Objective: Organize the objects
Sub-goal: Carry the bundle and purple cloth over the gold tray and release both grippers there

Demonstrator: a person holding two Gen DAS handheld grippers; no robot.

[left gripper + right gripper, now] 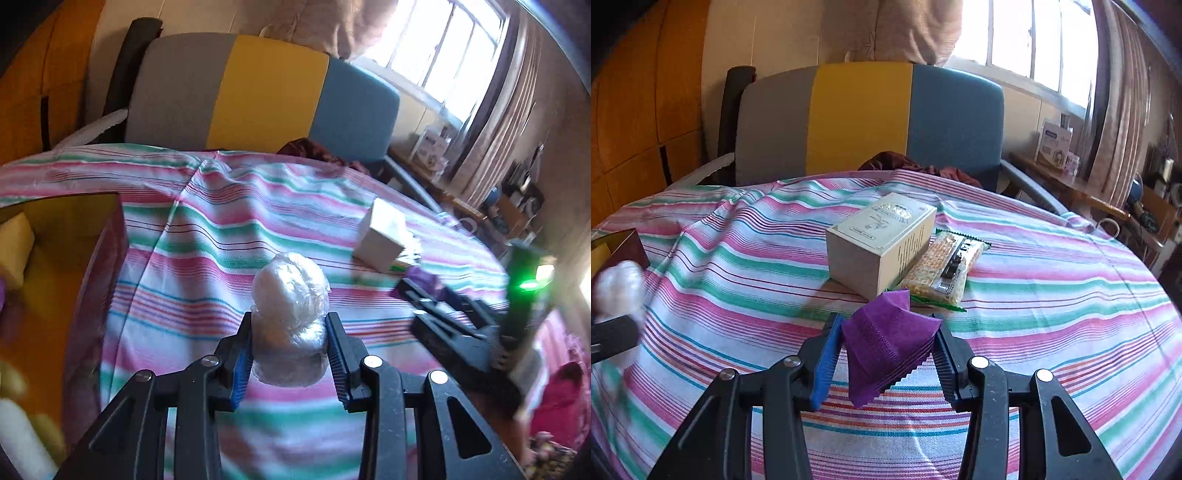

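Note:
My left gripper [290, 325] is shut on a white bundle wrapped in clear plastic [291, 295] and holds it above the striped cloth; the bundle also shows blurred at the far left of the right wrist view [618, 286]. My right gripper [888, 323] is shut on a folded stack of purple cloth [886, 343] above the cloth; it shows at the right of the left wrist view [424, 284]. A cream box [882, 240] lies on the table beyond it, with a cracker packet [945, 269] beside it on the right.
The table wears a pink, green and white striped cloth [1052, 295]. An open box with a yellow inside [55, 258] stands at the left and holds several items. A grey, yellow and blue chair [868, 122] stands behind the table.

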